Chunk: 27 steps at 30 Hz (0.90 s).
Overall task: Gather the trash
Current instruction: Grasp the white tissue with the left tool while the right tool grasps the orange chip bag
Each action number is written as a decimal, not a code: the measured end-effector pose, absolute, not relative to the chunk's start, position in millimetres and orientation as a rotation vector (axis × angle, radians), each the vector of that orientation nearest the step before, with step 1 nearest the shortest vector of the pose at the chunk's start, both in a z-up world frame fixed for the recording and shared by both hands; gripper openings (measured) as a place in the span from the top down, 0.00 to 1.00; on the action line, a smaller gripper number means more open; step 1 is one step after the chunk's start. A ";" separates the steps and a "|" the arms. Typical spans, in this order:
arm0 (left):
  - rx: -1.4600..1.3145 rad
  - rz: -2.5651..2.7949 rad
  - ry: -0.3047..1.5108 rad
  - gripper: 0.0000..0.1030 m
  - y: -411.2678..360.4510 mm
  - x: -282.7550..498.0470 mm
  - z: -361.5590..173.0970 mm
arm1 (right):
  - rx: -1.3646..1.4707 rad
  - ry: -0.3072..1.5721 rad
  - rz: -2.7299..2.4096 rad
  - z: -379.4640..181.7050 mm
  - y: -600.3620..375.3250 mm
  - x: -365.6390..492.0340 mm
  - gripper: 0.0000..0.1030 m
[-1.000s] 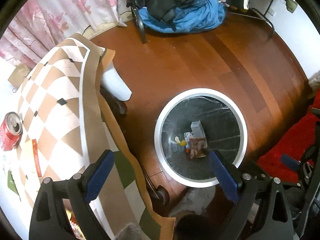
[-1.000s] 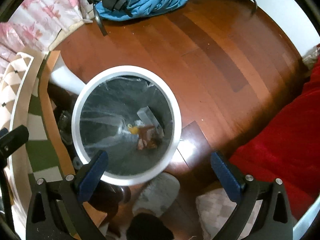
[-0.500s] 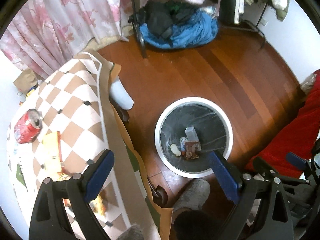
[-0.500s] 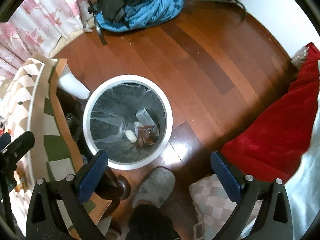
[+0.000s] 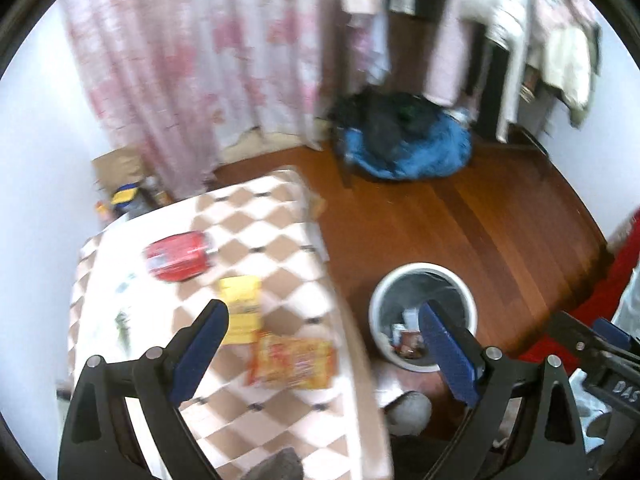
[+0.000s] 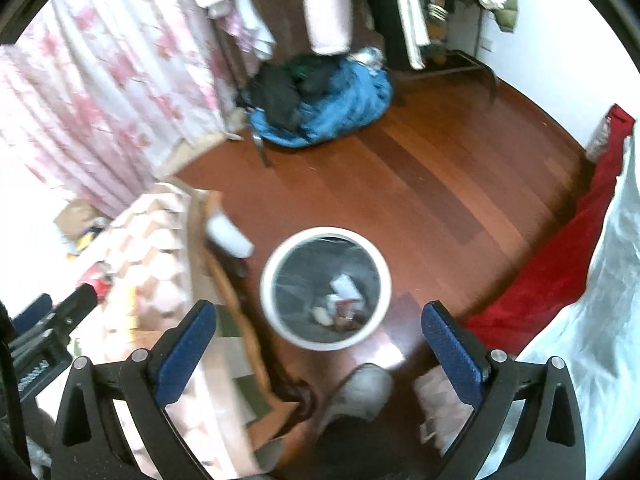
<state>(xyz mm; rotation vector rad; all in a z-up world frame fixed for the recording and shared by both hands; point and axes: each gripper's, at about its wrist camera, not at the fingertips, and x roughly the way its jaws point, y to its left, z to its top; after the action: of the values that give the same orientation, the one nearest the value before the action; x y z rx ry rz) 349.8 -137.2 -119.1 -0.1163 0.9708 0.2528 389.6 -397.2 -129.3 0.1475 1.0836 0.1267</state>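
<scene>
Looking down: both pictures are blurry and show a room from high up.
Left gripper [image 5: 324,336]: its blue fingers [image 5: 204,340] are spread wide apart and grasp nothing. It hangs over the edge of the table, with the bin past its right finger.
Right gripper [image 6: 318,336]: its fingers are spread wide too, with nothing between them. It hangs above the bin.
Table [image 5: 280,248]: it wears a cloth with white and tan diamonds.
Red can [image 5: 180,256]: it lies on its side on the cloth, far from the bin.
Yellow packet [image 5: 240,308]: it lies flat on the cloth, just in front of the can.
Orange wrapper [image 5: 292,360]: it lies flat beside the yellow packet, near the table edge.
Bin [image 6: 280,264]: round with a white rim, it stands on the brown wood floor [image 6: 420,184] beside the table. Some trash already lies at its bottom.
Blue bundle [image 6: 340,104]: a heap of blue and black cloth sits on the floor, well apart from the bin.
Curtain [image 5: 180,72]: pink and white, it hangs behind the table.
</scene>
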 end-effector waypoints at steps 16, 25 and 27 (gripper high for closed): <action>-0.268 0.712 1.174 0.06 105.7 223.1 -251.0 | 0.064 1.389 0.318 -258.1 -184.6 372.6 0.00; -0.457 0.646 1.209 0.06 172.1 226.1 -293.6 | -0.007 1.481 0.246 -316.6 -136.4 387.4 0.33; -0.491 0.601 1.221 0.07 179.8 239.6 -304.3 | -0.030 1.468 0.251 -317.8 -127.1 386.9 0.41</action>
<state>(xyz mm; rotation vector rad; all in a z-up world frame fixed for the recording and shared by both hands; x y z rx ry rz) 239.6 179.8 -304.3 -0.4912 1.2211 0.6013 386.9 -127.1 -317.8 -0.0302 1.4679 0.2510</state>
